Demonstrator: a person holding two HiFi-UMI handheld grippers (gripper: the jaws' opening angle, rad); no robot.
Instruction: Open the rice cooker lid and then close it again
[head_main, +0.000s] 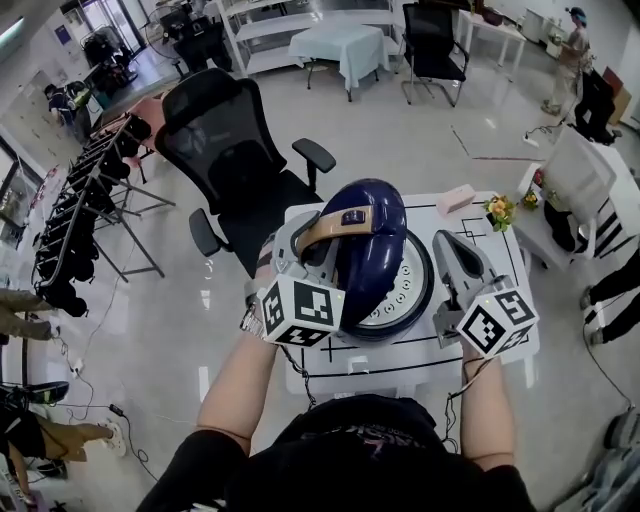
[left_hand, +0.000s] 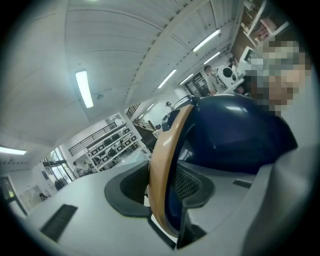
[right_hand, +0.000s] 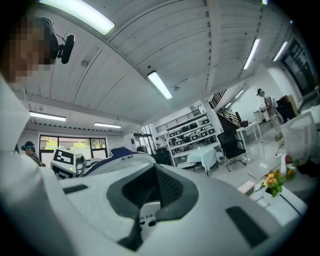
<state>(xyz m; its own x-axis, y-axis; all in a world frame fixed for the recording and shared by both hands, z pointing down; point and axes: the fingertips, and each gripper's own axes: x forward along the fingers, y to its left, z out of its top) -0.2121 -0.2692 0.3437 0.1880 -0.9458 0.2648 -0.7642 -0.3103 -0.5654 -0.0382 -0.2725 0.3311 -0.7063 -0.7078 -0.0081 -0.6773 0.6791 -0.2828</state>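
**Navy lid raised, tan handle in the left jaws**

Navy blue and glossy, the rice cooker lid (head_main: 368, 225) stands lifted at the centre of the head view, its silvery underside (head_main: 402, 290) turned toward the right of the frame. The cooker sits on a white table (head_main: 505, 262). The left gripper (head_main: 303, 250), at centre left, has its jaws clamped on the tan handle (head_main: 325, 230) that arches over the lid. In the left gripper view that tan band runs between the two pads, with the dark lid behind it. The right gripper (head_main: 452, 240) hangs just right of the cooker, apart from it, with its jaws pressed together and nothing between them. A pink block (head_main: 455, 198) and a small bunch of flowers (head_main: 498, 210) lie at the table's upper right. A black office chair (head_main: 235, 150) stands at upper left.
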